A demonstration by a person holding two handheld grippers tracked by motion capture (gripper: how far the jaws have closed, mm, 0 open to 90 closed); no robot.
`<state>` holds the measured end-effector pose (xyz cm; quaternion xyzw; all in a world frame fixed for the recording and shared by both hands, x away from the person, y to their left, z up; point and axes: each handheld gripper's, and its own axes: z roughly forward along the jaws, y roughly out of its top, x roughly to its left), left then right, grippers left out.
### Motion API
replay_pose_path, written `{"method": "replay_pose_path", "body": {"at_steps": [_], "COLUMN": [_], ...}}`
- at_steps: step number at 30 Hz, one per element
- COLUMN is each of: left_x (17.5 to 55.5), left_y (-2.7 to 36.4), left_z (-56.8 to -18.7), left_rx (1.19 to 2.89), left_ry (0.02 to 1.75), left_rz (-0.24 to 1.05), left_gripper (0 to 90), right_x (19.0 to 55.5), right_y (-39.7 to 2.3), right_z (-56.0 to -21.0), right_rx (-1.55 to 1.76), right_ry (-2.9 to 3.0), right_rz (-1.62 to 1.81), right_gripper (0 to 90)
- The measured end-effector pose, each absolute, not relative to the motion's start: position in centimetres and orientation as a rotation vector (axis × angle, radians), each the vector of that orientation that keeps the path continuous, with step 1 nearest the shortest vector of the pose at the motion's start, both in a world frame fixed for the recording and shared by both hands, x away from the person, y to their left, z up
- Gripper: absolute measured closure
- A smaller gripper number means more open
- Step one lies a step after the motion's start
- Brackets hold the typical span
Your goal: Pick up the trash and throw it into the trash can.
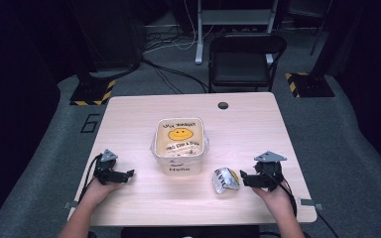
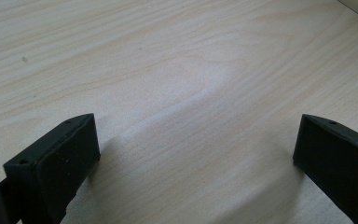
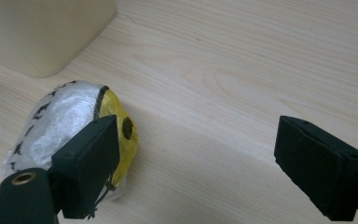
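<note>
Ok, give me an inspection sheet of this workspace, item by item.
Surface: light wooden table, dark round grommet near far edge.
Job's things: cream square tub with smiley-face bag liner at centre; crumpled silver-and-yellow smiley bag beside it.
Clutter: nothing seen.
Grippers: left tongs open over bare wood; right tongs open, next to the crumpled bag.
Cables: black leads trail from both tongs; more on the floor behind.
Surroundings: black folding chair, grey carpet, hazard-striped stand bases.

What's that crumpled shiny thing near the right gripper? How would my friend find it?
Start at the wooden table and find the cream tub with the smiley face in the middle. Just right of its front corner, in front of the right gripper, lies a small scrunched plastic bag. It is the only crumpled thing: silvery with black marks and a yellow patch.
</note>
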<state>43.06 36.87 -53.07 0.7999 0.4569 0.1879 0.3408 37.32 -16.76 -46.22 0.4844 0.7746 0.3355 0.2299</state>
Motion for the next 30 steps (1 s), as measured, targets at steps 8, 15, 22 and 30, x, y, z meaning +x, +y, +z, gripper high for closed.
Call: {"method": "replay_pose_path", "body": {"at_steps": [8, 15, 22, 30], "left_x": [43.1, 43.1, 43.1, 43.1], "left_y": [36.9, 36.9, 36.9, 36.9], "left_z": [-53.1, -53.1, -53.1, -53.1], "left_rx": [2.081, 2.081, 2.081, 2.082], "left_ry": [1.188, 1.189, 1.189, 1.188], "left_rz": [0.489, 0.489, 0.489, 0.489], "left_gripper": [0.0, 0.0, 0.0, 0.0], "right_x": [37.0, 37.0, 37.2, 37.5], "right_y": [-15.3, -13.7, -12.8, -11.2], "right_z": [-45.5, -45.2, -45.5, -46.2], "right_rx": [1.272, 1.254, 1.259, 1.230], "right_ry": [2.168, 2.187, 2.207, 2.254], "right_rz": [0.949, 0.934, 0.969, 0.970], "right_gripper": [11.5, 7.4, 5.9, 6.3]}}
